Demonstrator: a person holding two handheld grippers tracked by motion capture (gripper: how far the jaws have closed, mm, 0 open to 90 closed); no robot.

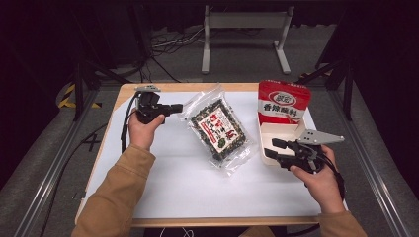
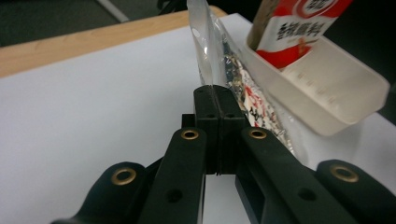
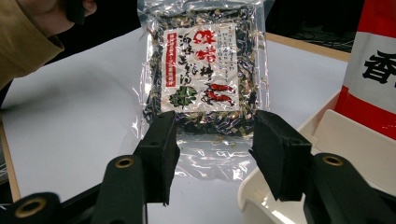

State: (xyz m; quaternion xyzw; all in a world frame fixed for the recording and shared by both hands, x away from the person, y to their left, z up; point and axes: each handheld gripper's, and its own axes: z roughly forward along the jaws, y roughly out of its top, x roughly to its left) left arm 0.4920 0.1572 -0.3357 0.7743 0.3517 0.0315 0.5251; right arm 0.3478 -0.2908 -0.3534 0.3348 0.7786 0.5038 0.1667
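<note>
Left gripper (image 1: 182, 106), jaws pressed together, pinches the far-left corner of the clear seaweed packet (image 1: 218, 129), tilting that edge up off the white table (image 1: 168, 173), seemingly to lift it; right gripper (image 1: 271, 147), jaws apart and holding nothing, waits at the packet's right edge beside the white bin (image 1: 267, 157); inside the bin stands a red pouch (image 1: 284, 101), likely marking where the packet belongs.

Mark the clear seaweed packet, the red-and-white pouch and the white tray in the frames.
clear seaweed packet (image 1: 218, 129): high view, on the printed label at its middle.
red-and-white pouch (image 1: 283, 101): high view, on its red upper front.
white tray (image 2: 334, 88): left gripper view, on its near side wall.
</note>
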